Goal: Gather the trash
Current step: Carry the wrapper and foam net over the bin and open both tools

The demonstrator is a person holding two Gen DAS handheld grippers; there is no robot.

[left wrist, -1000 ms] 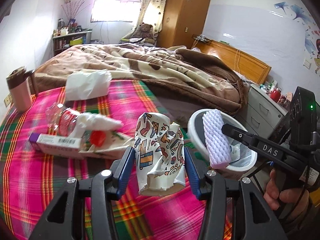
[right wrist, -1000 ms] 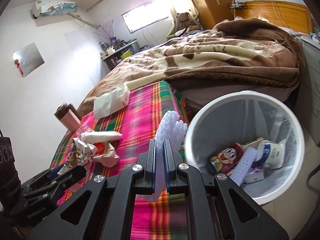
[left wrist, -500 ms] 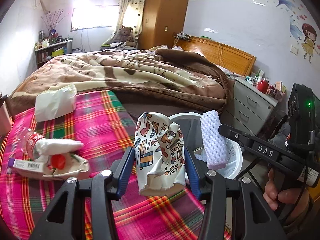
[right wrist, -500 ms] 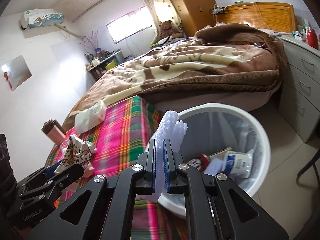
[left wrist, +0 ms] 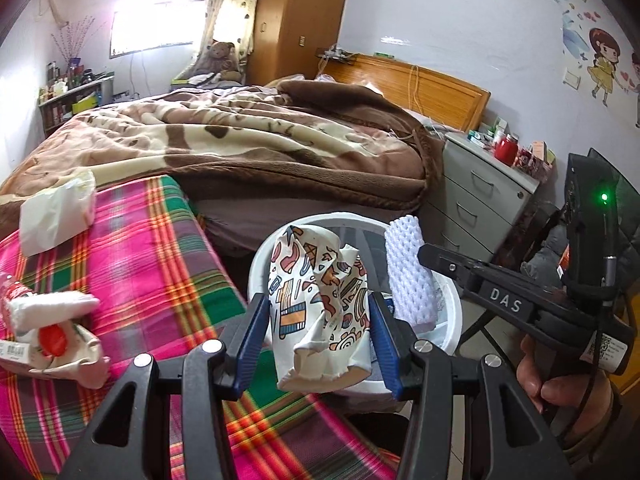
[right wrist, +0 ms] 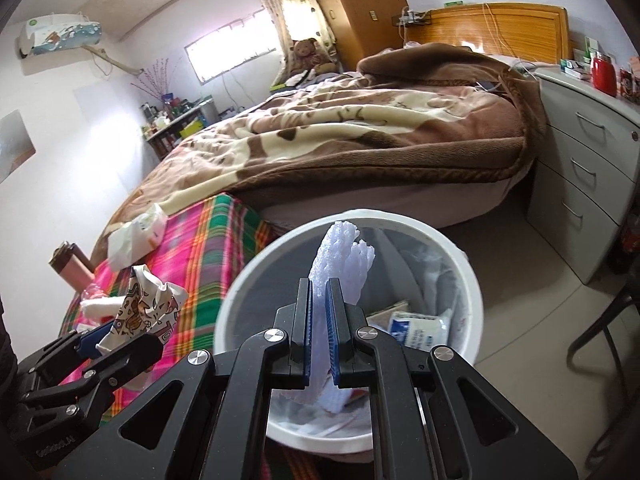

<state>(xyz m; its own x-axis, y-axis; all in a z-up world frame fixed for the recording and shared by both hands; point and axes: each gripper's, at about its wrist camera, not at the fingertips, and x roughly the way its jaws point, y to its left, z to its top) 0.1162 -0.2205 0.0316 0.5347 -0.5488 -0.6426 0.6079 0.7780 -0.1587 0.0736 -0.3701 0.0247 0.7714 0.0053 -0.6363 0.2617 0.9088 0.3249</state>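
The left gripper, clamping a crumpled patterned paper cup, is hiding the round white trash bin's near rim. The right gripper, pinching white foam netting, is covering rubbish inside; pink plaid bedcover is lying at nine o'clock.

you can read "das" in white capitals on the black arm of the right gripper, seen from the left wrist view. in the right wrist view the left gripper carries small raised lettering on its black body at the lower left; it stands upside down and you cannot make it out for sure. the white packet in the bin has blue print, too small to read. a sticker with a square code sits on the right gripper's handle, unreadable.
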